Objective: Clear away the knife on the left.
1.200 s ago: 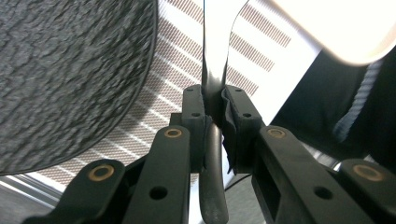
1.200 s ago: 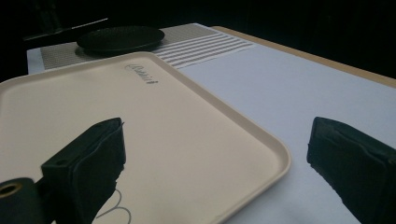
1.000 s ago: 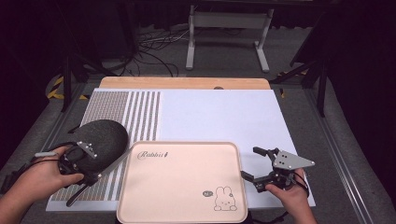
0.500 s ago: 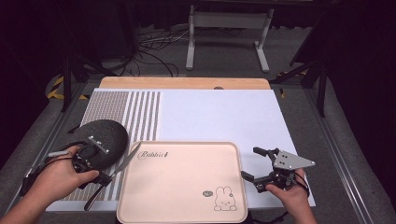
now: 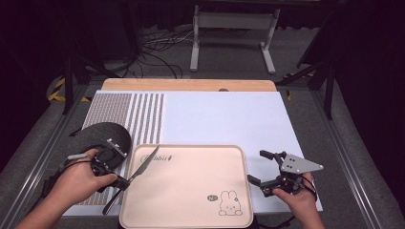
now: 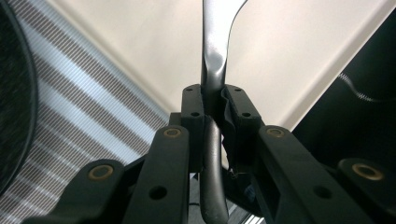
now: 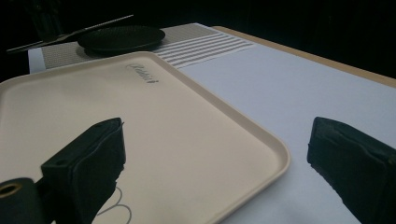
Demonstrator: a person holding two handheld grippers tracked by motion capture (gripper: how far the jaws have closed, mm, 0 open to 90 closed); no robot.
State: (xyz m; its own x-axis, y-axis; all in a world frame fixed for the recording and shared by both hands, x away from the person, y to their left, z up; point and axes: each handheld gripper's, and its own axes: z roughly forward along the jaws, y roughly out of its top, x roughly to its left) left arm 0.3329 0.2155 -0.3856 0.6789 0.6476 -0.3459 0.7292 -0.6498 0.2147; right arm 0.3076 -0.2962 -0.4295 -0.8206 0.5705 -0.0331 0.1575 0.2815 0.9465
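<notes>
One slim steel knife [image 5: 139, 168] is resting in your clamped left gripper [image 5: 125, 181].
Keep it level while lowering onto the beige rectangular tray [image 5: 191, 222]; right gripper [image 5: 259, 172] is idling agape, empty.

Pale peach tray [image 5: 186, 191] with a small white rabbit drawing [image 5: 228, 204] and dark lettering near one corner. Silver knife [image 5: 135, 172] with a black handle. Black round plate [image 5: 102, 138], finely dotted. White mat [image 5: 229, 119], with beige-grey stripes and a fine weave pattern on its left part. Light wooden tabletop [image 5: 191, 85] edge behind it. Black jaws with brass-coloured rivets on the left gripper [image 5: 119, 179]; black right gripper [image 5: 257, 169] with a grey plate on top.
</notes>
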